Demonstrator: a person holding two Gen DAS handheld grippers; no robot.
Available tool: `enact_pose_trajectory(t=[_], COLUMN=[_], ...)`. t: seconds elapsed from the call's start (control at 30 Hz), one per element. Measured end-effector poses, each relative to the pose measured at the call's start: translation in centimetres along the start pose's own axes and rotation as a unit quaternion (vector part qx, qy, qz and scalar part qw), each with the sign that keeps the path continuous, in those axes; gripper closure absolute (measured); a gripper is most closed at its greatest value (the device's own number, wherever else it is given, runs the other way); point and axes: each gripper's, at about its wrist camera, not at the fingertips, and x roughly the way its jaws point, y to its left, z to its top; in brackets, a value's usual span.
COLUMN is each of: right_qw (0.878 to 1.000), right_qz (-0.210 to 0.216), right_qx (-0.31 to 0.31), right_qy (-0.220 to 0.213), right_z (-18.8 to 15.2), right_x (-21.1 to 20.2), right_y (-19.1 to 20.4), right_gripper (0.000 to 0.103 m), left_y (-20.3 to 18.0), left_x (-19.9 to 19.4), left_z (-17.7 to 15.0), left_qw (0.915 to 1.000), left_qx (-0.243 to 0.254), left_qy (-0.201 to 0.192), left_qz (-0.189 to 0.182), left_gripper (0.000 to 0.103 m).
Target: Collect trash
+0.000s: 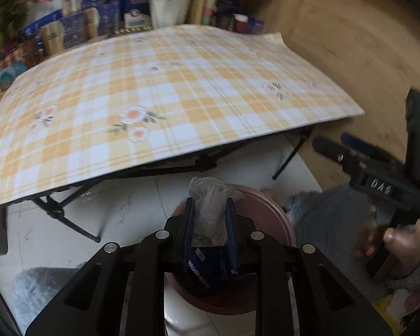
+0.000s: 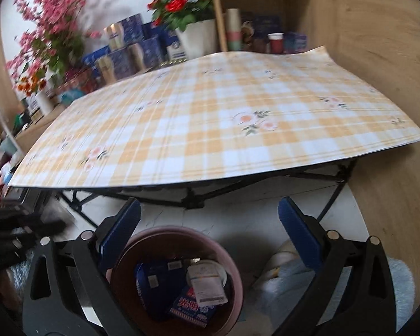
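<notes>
Left gripper (image 1: 208, 218) is pinching a crinkly clear wrapper (image 1: 210, 196) right over the pink bin (image 1: 277, 218) while the right gripper (image 2: 210, 238) hangs wide and empty, so I'd guess the light plastic could cling to a pad or drift past the rim onto the floor.

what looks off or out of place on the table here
The checked tablecloth does not lie flat: its far right corner curls up, and the near edge juts stiffly past the folding frame. Nothing looks spilled. The trash sits inside the pink bin on the floor, and the left gripper holds a crumpled clear wrapper above it.
</notes>
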Motion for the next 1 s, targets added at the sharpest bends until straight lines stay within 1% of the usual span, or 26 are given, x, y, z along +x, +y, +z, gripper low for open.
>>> enact_pose_trajectory(t=[0.1,0.17,0.2,0.3,0.33,0.37,0.4,0.43,0.53,0.6,0.73,0.8,0.83,0.87,0.9,0.97,1.0], right_qw=[1.000,1.000,1.000,0.999,0.999,0.999,0.999,0.999,0.999,0.999,0.999,0.999,0.999,0.999,0.999,1.000,1.000], right_qz=[-0.008,-0.012,-0.013,-0.017,-0.018,-0.018,-0.018,-0.018,-0.016,-0.016,-0.015,-0.014,-0.012,-0.010,-0.008,-0.008,-0.010], right_qx=[0.009,0.017,0.021,0.027,0.029,0.031,0.032,0.033,0.031,0.029,0.026,0.025,0.025,0.025,0.019,0.000,-0.011], right_qy=[-0.001,0.003,0.004,0.007,0.009,0.011,0.012,0.013,0.016,0.016,0.019,0.021,0.022,0.025,0.025,0.013,0.003], right_z=[-0.1,-0.2,-0.2,-0.3,-0.3,-0.3,-0.3,-0.3,-0.3,-0.3,-0.2,0.0,0.1,0.4,1.2,2.7,3.6], right_x=[0.1,0.3,0.4,0.7,0.9,1.0,1.1,1.2,1.2,1.2,1.2,1.2,1.2,1.1,0.9,0.0,-0.6], right_y=[-0.5,-1.1,-1.2,-1.6,-1.7,-1.7,-1.8,-1.8,-1.5,-1.4,-1.3,-1.2,-1.2,-1.1,-1.1,-0.6,-0.3], right_gripper=[0.006,0.006,0.006,0.006,0.006,0.006,0.006,0.006,0.006,0.006,0.006,0.006,0.006,0.006,0.006,0.006,0.006], left_y=[-1.1,-1.5,-1.7,-1.8,-1.9,-1.9,-2.0,-2.0,-1.8,-1.6,-0.8,-0.4,-0.3,0.0,0.2,0.6,1.0], left_x=[3.2,4.8,5.8,6.7,6.6,6.5,6.5,6.5,6.1,5.9,5.2,4.4,3.9,2.9,2.1,-0.1,-2.0], left_z=[-0.6,-1.3,-1.8,-2.3,-2.4,-2.4,-2.4,-2.4,-2.2,-2.1,-1.7,-1.4,-1.0,-0.5,-0.1,1.1,2.1], left_qw=[0.9992,0.9980,0.9966,0.9950,0.9951,0.9953,0.9955,0.9959,0.9969,0.9973,0.9982,0.9986,0.9988,0.9988,0.9985,0.9961,0.9927], left_qx=[0.015,0.022,0.029,0.031,0.033,0.035,0.035,0.034,0.027,0.018,-0.003,-0.013,-0.017,-0.022,-0.023,-0.023,-0.024], left_qy=[0.036,0.059,0.077,0.094,0.093,0.090,0.088,0.084,0.074,0.070,0.056,0.041,0.031,0.012,-0.002,-0.041,-0.070], left_qz=[-0.007,-0.005,0.000,0.000,0.000,-0.004,-0.005,-0.004,0.001,0.012,0.023,0.032,0.035,0.042,0.049,0.075,0.095], left_gripper=[0.082,0.082,0.082,0.081,0.075,0.069,0.049,0.033,0.024,0.018,0.013,0.013,0.013,0.013,0.011,0.010,0.008])
